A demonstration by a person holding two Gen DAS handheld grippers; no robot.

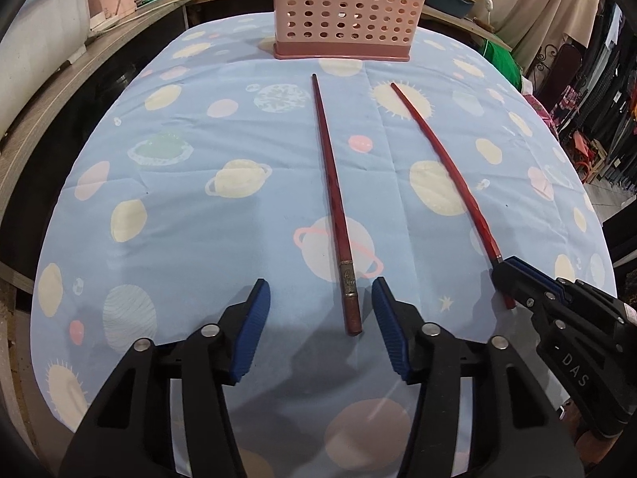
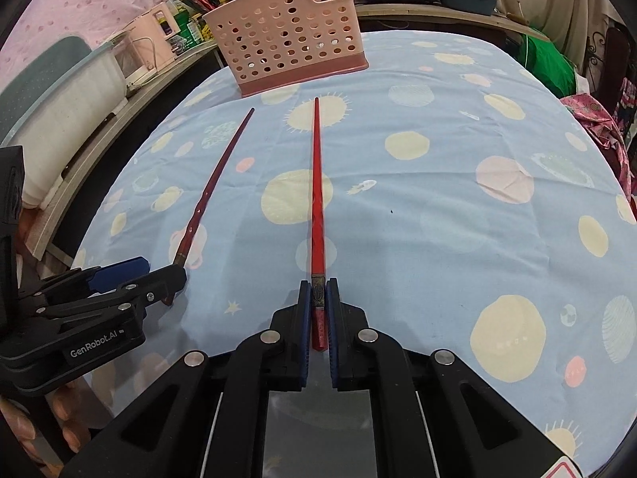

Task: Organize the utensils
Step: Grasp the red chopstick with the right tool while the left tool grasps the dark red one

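On the blue planet-print cloth [image 1: 179,219] covering the table lie two dark red chopsticks, side by side and apart, thin tips toward the pink perforated holder [image 1: 344,12] at the far edge. The left chopstick [image 1: 332,199] lies free between the blue pads of the left tongs [image 1: 320,318] — jaws partly open, pads clear of it. The right chopstick [image 2: 318,207] is pinched at its thick, metal-banded end by the right tongs [image 2: 318,318], closed tight on it. A hand [image 2: 67,410] shows beneath the left tool.
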